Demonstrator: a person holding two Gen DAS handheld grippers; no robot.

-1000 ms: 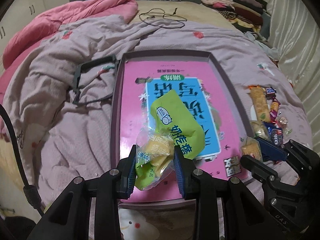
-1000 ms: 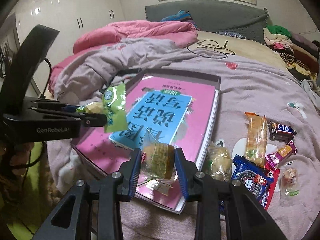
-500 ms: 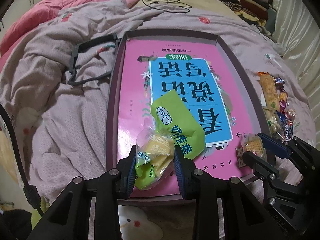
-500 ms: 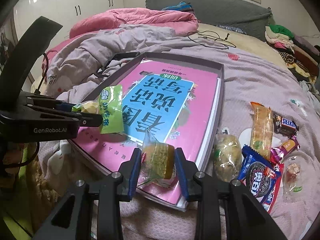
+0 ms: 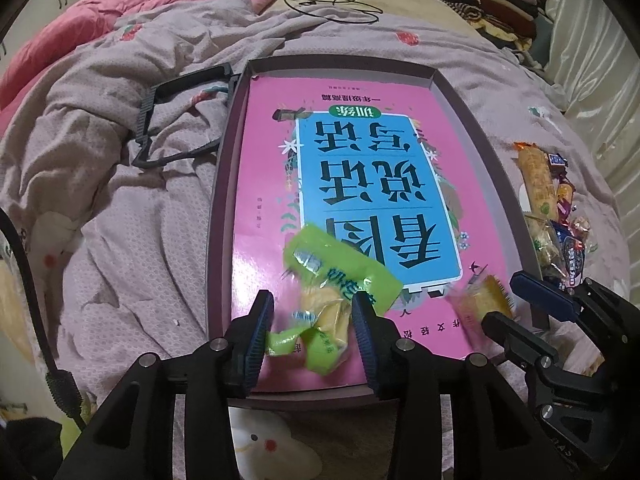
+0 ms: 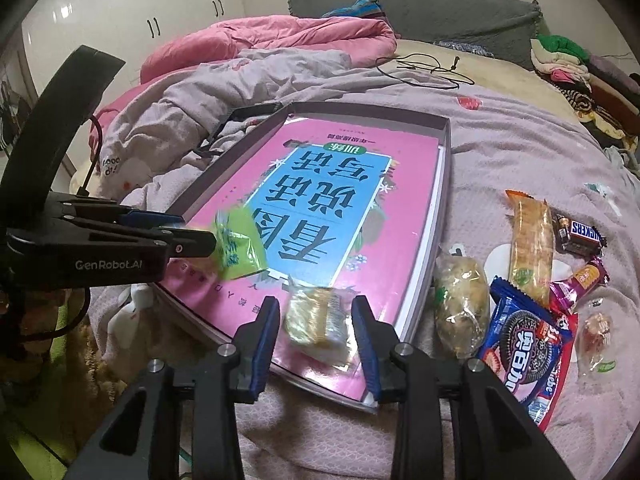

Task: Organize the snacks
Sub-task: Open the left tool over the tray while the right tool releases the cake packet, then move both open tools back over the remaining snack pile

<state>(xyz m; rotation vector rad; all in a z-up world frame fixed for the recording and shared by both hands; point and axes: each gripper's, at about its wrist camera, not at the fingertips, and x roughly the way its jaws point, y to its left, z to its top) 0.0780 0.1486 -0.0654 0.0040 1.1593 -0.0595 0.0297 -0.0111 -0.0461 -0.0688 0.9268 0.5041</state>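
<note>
My left gripper [image 5: 312,332] stands open over the near end of the shallow grey tray [image 5: 224,168]; the green snack bag [image 5: 340,280] is blurred between its fingers, dropping onto the pink book [image 5: 360,152] in the tray. My right gripper [image 6: 316,336] is also open, and the clear-wrapped yellow cake [image 6: 316,320] is blurred between its fingers above the tray's near right corner. The left gripper [image 6: 192,240] and the green bag [image 6: 236,248] show in the right wrist view; the right gripper [image 5: 520,300] and the cake [image 5: 488,296] show in the left wrist view.
Several loose snacks lie on the quilt right of the tray: an Oreo pack [image 6: 528,336], a clear-wrapped pastry [image 6: 460,300], a long orange bar [image 6: 532,244], a Snickers [image 6: 580,236]. A black frame [image 5: 176,120] lies left of the tray. A pink duvet [image 5: 120,20] and folded clothes [image 6: 568,60] lie beyond.
Both grippers have opened wider and let go. The green bag and the yellow cake, held firmly before, now slip down blurred toward the tray. Both grippers moved lower and closer over the tray.
</note>
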